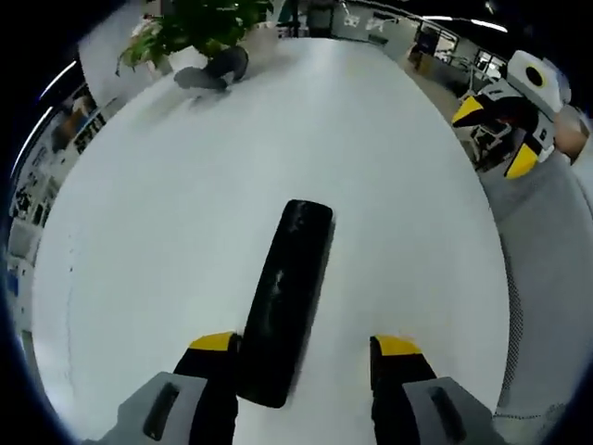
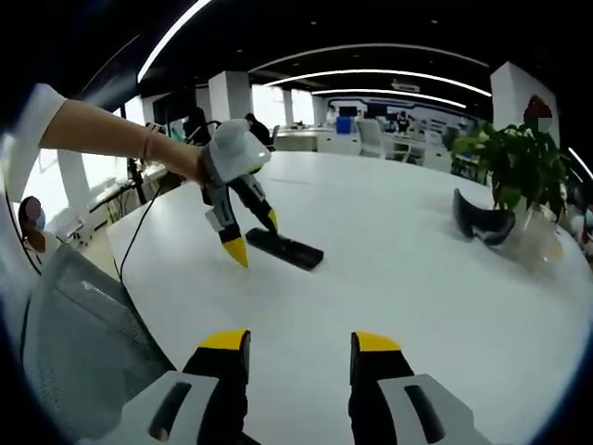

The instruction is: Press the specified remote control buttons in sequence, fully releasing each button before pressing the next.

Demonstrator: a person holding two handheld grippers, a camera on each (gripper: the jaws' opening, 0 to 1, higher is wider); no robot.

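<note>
With both grippers' jaws wide and empty, the left gripper (image 1: 306,350) hovered over the black remote (image 1: 286,298), seemingly no button pressed yet, the right gripper (image 2: 300,344) well back from it.

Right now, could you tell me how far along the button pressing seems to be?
Done: cannot tell; no pressed button is visible. In hand: the left gripper is open and straddles the near end of the black remote on the white table, one yellow tip beside it. Left: the presses themselves; the right gripper is open, hanging back above the table.
</note>
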